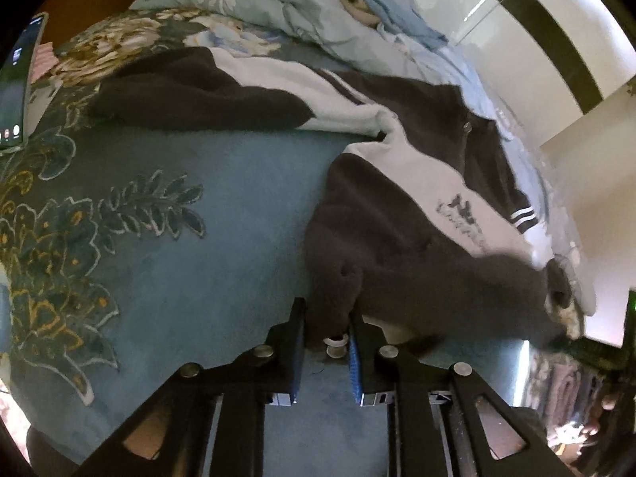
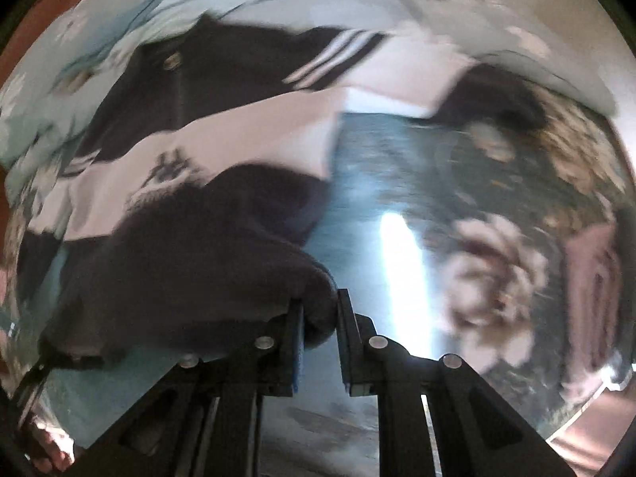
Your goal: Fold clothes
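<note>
A dark navy and white jacket (image 1: 401, 214) with striped cuffs lies on a blue floral bedspread (image 1: 198, 183). One sleeve stretches away to the left at the back. My left gripper (image 1: 328, 318) is shut on a dark edge of the jacket near its lower left corner. In the blurred right wrist view the same jacket (image 2: 190, 230) fills the left half. My right gripper (image 2: 320, 310) is shut on another dark edge of it, just above the bedspread (image 2: 369, 167).
A phone (image 1: 18, 79) lies at the far left on the bedspread. A crumpled light blue floral duvet (image 1: 302, 4) is heaped behind the jacket. A white wall and furniture (image 1: 588, 167) stand at the right. A pink cloth (image 2: 592, 278) lies at the right.
</note>
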The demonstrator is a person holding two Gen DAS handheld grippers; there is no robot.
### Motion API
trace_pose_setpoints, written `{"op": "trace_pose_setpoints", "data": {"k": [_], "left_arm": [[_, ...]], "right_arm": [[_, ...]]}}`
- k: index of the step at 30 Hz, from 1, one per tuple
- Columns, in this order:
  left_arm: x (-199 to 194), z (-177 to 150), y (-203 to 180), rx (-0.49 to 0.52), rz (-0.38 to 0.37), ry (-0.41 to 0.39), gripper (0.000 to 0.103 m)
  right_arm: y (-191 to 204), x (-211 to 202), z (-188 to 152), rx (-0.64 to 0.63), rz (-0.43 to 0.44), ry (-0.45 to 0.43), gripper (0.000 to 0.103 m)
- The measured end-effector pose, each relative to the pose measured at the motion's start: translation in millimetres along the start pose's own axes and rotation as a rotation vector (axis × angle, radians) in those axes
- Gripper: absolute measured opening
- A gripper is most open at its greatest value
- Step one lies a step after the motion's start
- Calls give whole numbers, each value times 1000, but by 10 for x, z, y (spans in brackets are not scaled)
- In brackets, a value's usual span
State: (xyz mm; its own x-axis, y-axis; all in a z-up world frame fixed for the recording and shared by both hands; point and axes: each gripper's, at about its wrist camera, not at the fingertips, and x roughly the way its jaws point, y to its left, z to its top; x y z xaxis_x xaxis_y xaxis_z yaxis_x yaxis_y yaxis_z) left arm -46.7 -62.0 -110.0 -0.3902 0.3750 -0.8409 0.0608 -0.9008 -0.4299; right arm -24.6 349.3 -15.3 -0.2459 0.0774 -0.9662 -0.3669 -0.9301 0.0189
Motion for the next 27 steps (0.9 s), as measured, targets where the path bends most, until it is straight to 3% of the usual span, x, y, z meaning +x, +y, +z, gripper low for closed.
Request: {"op": "trace_pose_setpoints", "data": {"k": [4, 8, 10, 12, 16, 23, 24, 26, 27], "left_arm": [[-150, -88, -114, 44, -26, -24, 19], [-292, -195, -135, 55, -35, -48, 19], [-294, -234, -16, 26, -12, -44, 10], [-253, -264, 113, -7, 12, -25, 10], [-127, -299, 300, -101, -62, 23, 10], [-201, -258, 442, -188, -153, 20, 11], [-224, -265, 480, -212, -163, 14, 15], [-244, -256, 576, -265, -185, 8, 34], [-227, -244, 599, -283, -188, 12, 46]], "right_arm": [[-331, -104, -216, 90, 42, -21, 15], [-493, -198, -457, 103, 118, -38, 15], [-526, -155, -565, 88, 132, -33, 15], [-557, -99, -669, 76, 143, -24, 15], [-697, 73, -741, 133, 200, 24, 15], [-1155, 30, -738, 209, 295, 25, 15], [-1210, 22, -733, 212, 315, 22, 16], [-1269, 47, -726, 209, 361, 14, 24], [-1273, 79, -722, 208, 380, 15, 37]]}}
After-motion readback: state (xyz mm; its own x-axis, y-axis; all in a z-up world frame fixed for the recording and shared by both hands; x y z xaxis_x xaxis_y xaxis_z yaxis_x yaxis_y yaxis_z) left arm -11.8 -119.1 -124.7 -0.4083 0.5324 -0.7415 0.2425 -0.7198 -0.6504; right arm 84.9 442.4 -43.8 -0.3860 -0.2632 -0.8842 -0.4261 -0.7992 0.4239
